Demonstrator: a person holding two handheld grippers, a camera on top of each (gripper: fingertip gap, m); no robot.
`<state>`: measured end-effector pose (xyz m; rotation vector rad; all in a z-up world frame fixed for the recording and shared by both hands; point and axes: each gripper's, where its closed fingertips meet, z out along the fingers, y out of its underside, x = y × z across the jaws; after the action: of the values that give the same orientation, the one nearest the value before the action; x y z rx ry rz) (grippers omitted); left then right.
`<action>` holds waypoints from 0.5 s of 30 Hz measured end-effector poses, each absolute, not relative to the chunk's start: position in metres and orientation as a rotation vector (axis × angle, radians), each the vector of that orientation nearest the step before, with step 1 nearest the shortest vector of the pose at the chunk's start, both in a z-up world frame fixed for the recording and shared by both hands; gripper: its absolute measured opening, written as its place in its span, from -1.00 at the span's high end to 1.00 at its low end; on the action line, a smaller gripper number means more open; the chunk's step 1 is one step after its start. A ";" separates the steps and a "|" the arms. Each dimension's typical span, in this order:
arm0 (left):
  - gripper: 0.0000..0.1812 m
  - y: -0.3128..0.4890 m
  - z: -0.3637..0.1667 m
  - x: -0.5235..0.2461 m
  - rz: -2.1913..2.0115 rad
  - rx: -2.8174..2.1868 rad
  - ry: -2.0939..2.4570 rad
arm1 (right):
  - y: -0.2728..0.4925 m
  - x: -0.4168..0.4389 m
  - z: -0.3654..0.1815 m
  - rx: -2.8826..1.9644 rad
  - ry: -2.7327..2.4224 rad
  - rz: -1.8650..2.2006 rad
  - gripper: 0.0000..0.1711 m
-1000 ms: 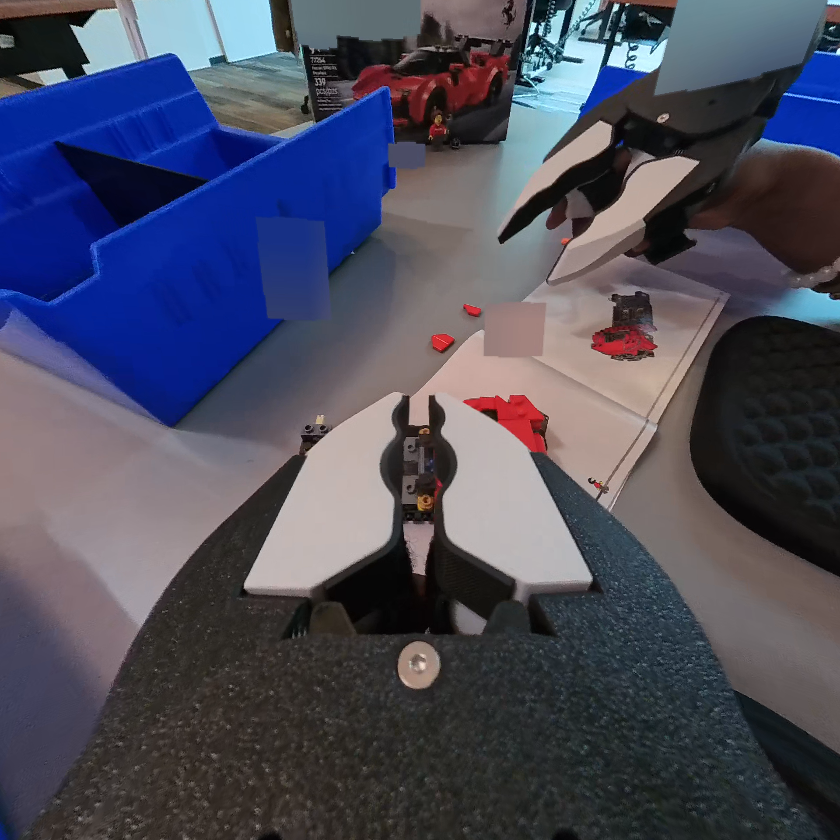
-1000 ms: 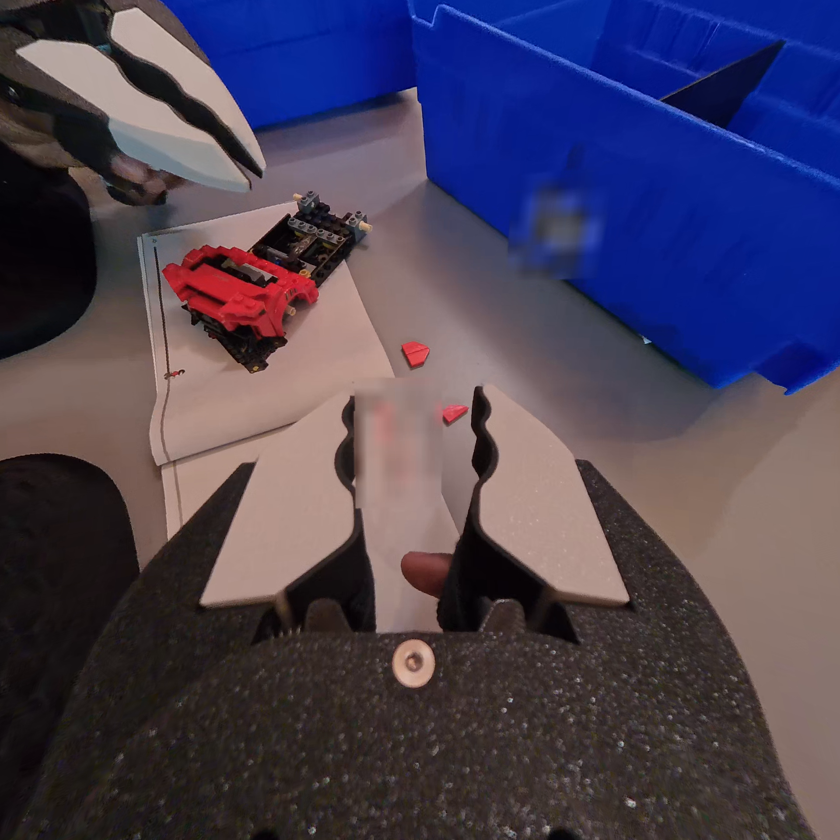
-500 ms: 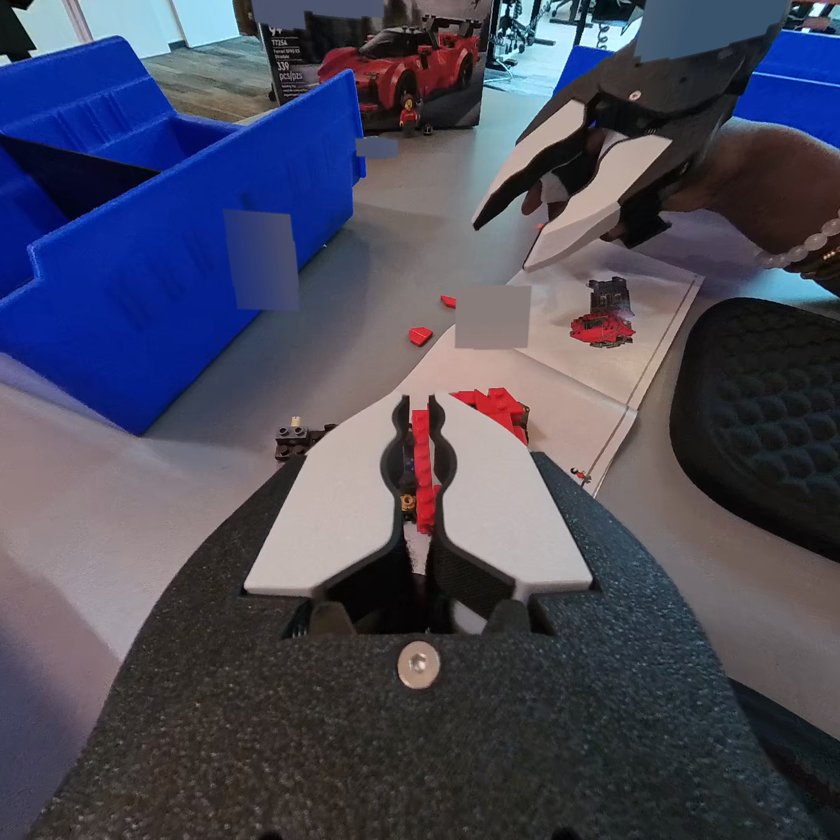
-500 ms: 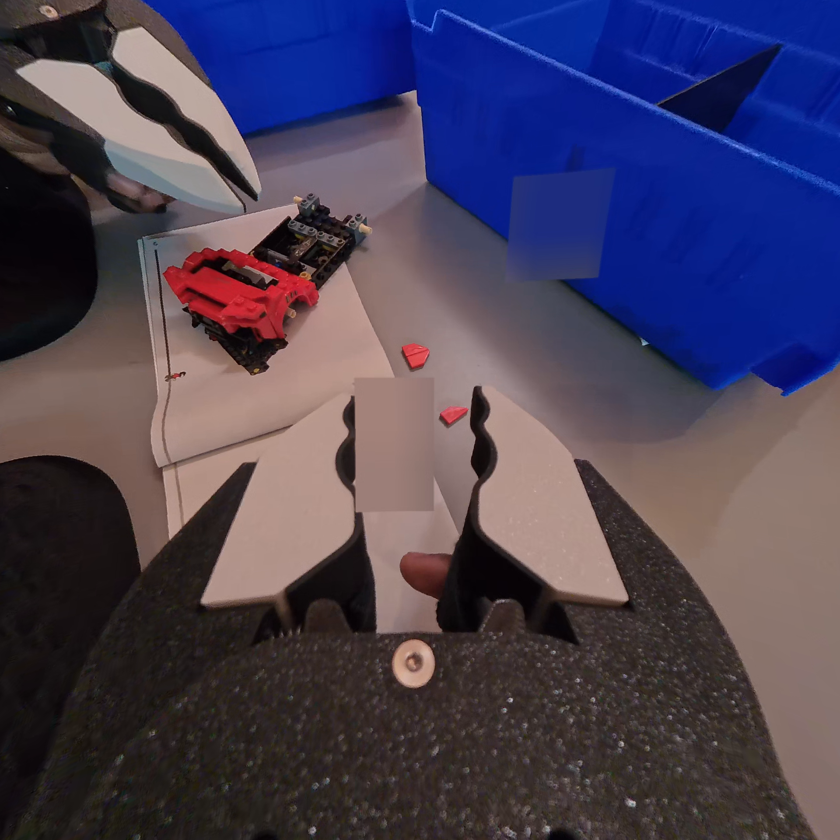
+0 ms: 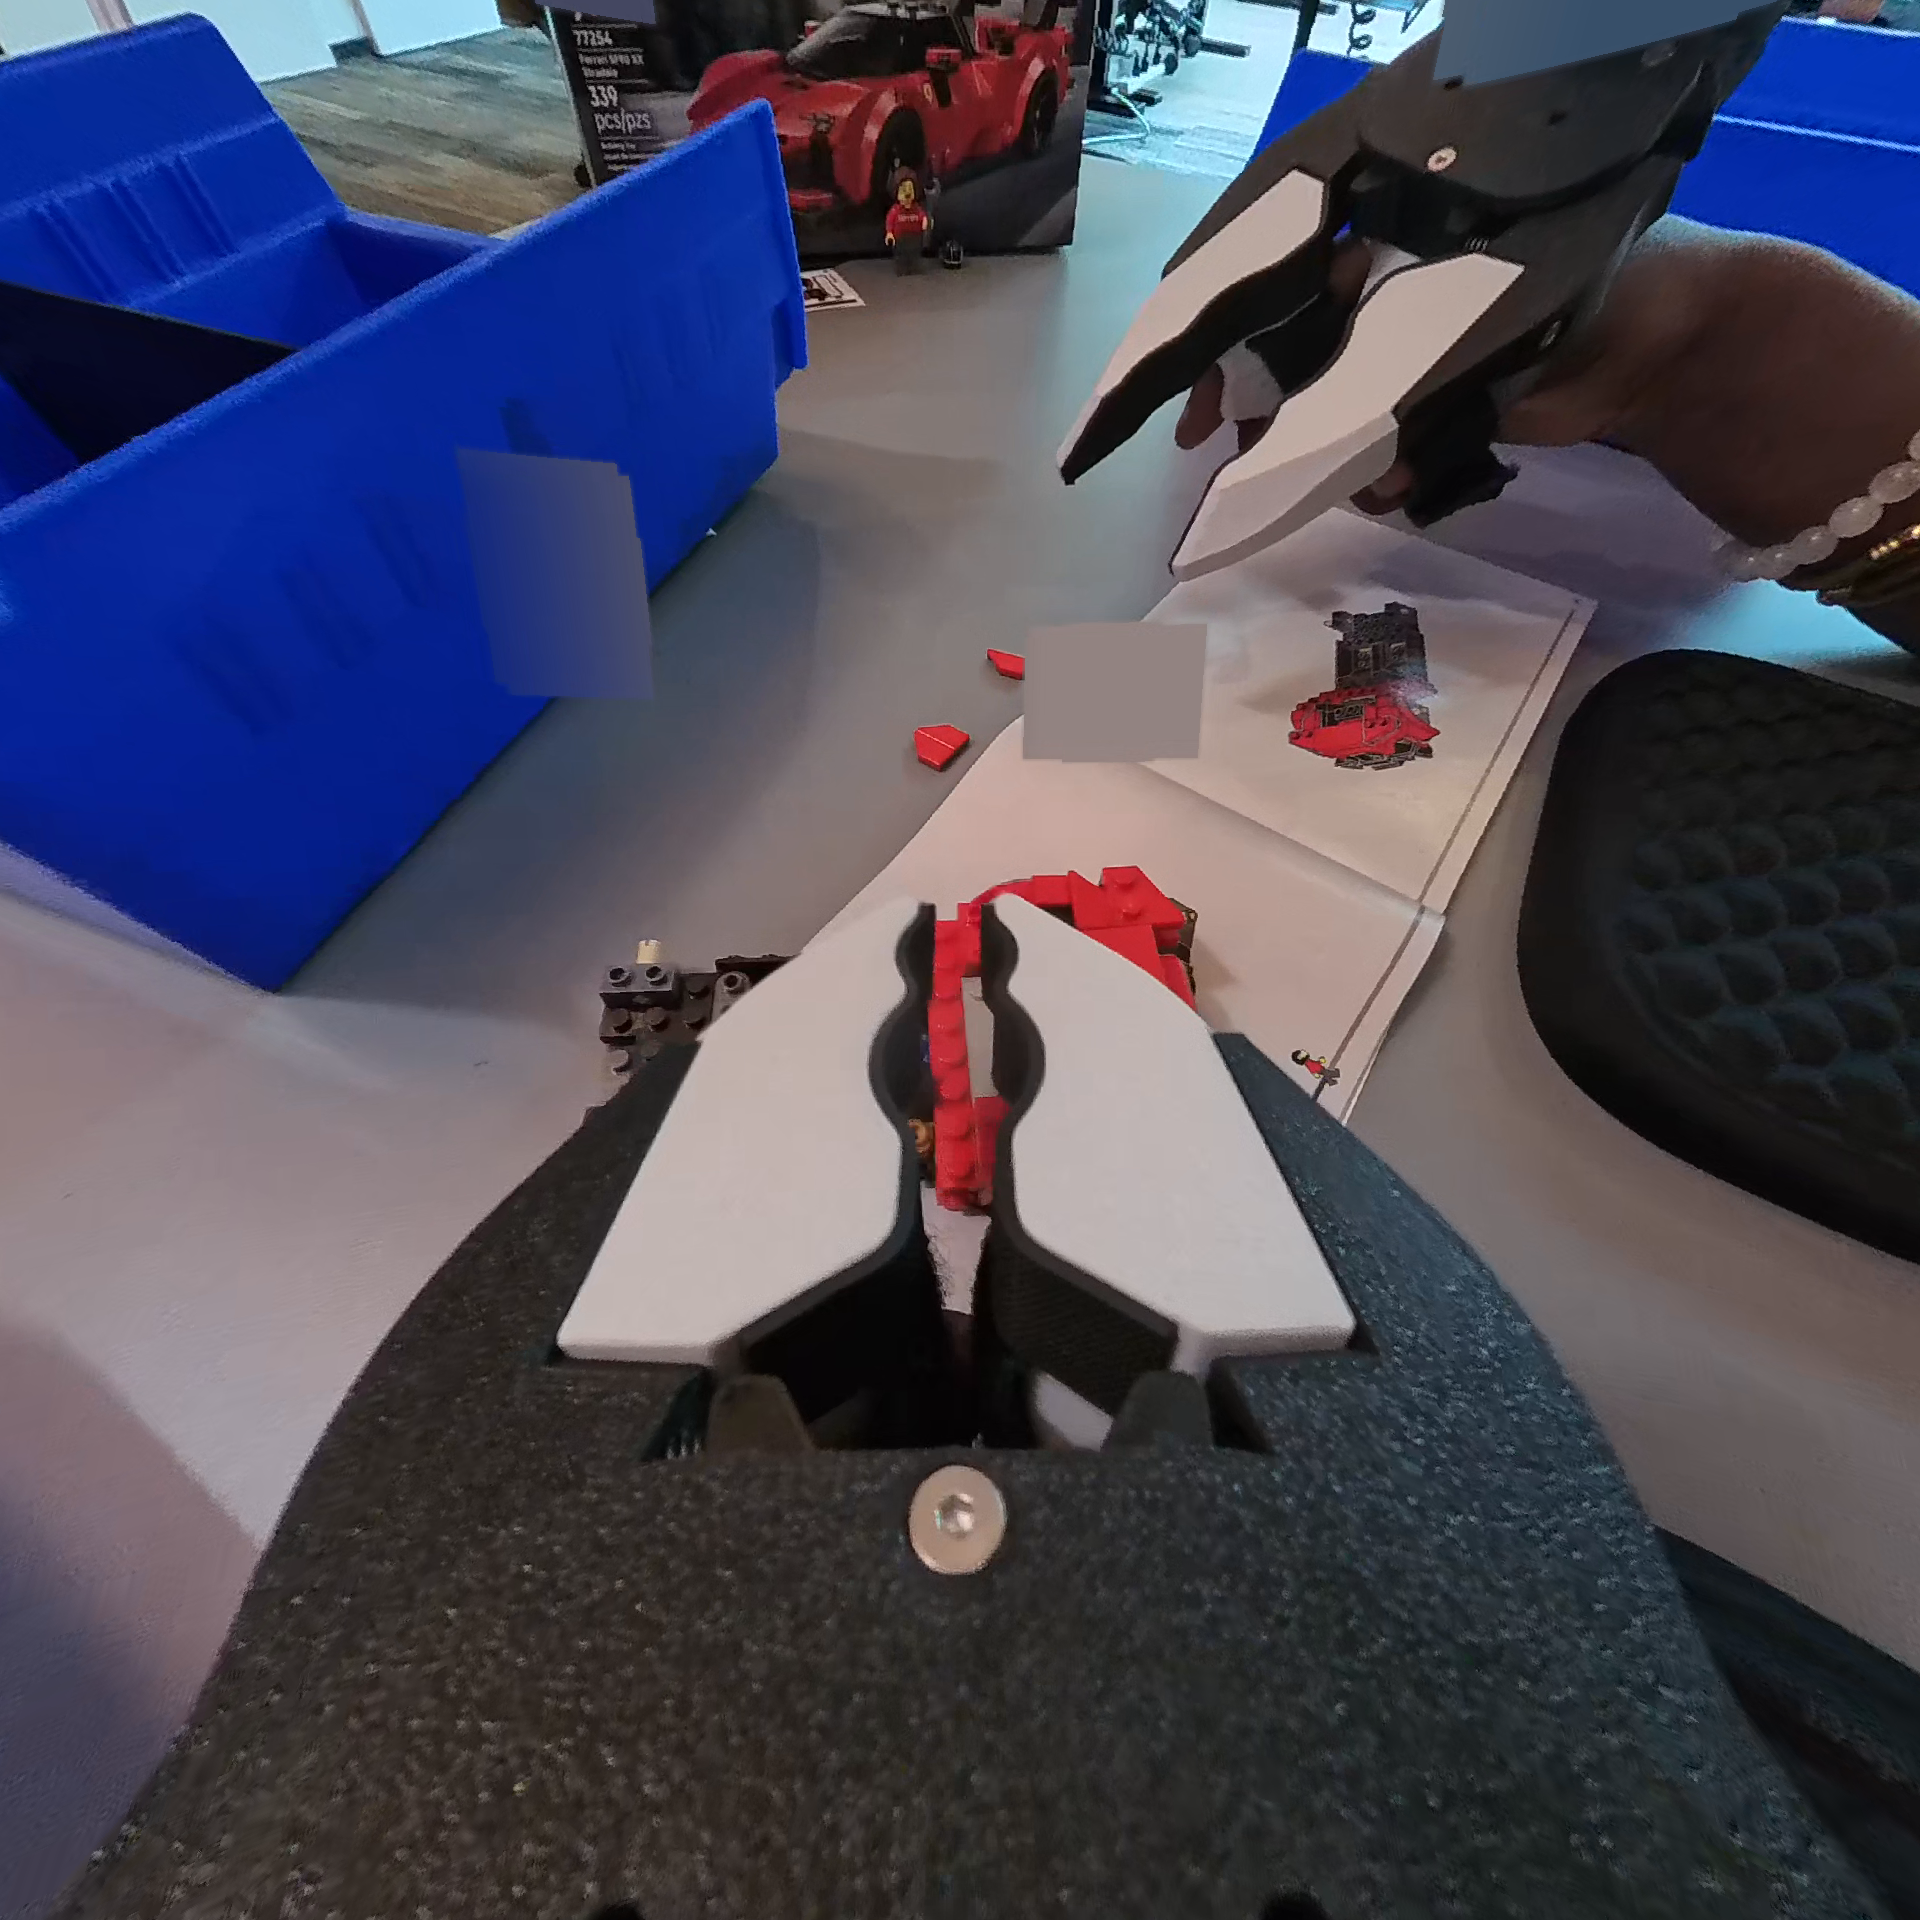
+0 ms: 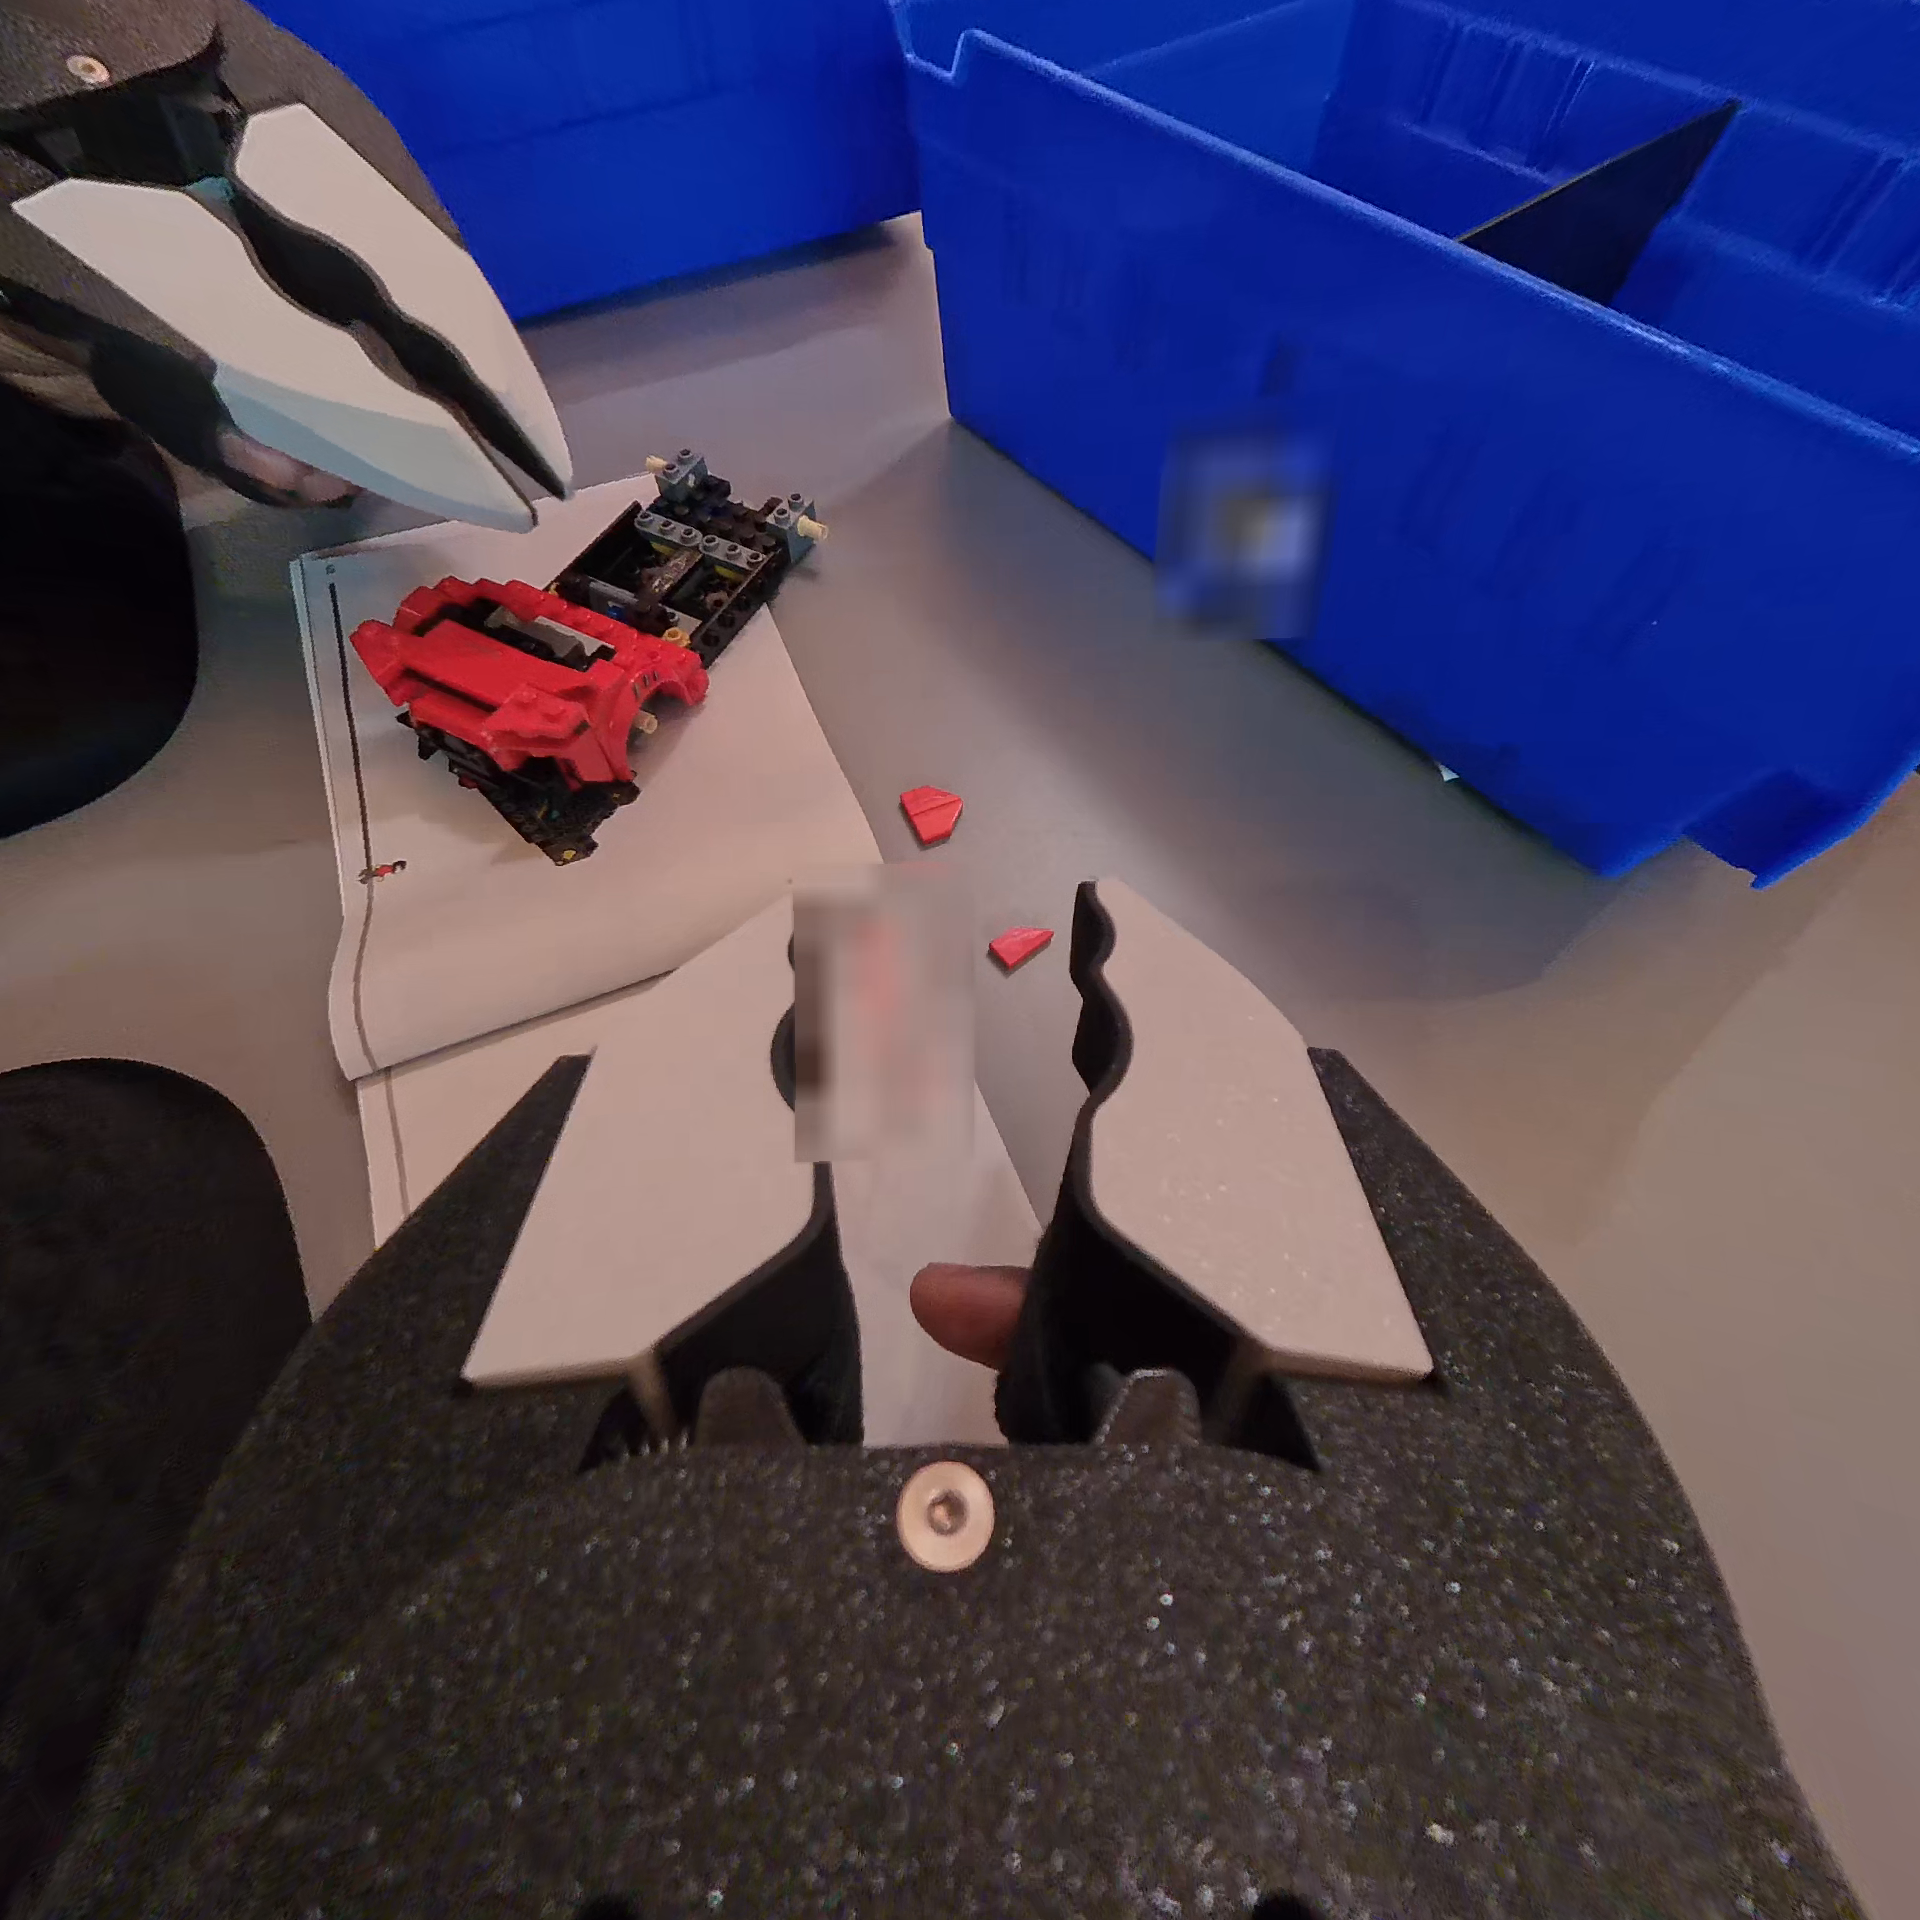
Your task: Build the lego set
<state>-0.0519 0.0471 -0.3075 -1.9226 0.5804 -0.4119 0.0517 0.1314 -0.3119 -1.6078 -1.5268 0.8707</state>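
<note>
Left wrist view, my left gripper [image 5: 958,914] nearly closed above the car build [image 6: 540,686], right gripper [image 6: 940,914] released near red pieces [image 6: 932,812].

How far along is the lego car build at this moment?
Done: a part-built car, red bodywork over one end of a black chassis, lies on the instruction booklet. In hand: nothing gripped; the left gripper hangs nearly closed above the car, and the right gripper is open. Left: two loose red pieces on the table and the bare chassis end.
</note>
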 end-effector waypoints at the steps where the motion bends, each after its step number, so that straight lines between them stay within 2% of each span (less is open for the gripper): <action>1: 0.92 0.047 -0.308 -0.051 -0.416 -1.926 0.587 | 0.132 0.052 -0.312 -1.609 -1.525 0.869 0.47; 15: 0.90 0.044 -0.315 -0.044 -0.433 -1.946 0.639 | 0.133 0.052 -0.312 -1.617 -1.519 0.864 0.48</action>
<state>-0.0441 0.0438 -0.3147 -1.9456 0.6392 -0.4332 0.0520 0.1326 -0.3121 -1.6170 -1.5187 0.8643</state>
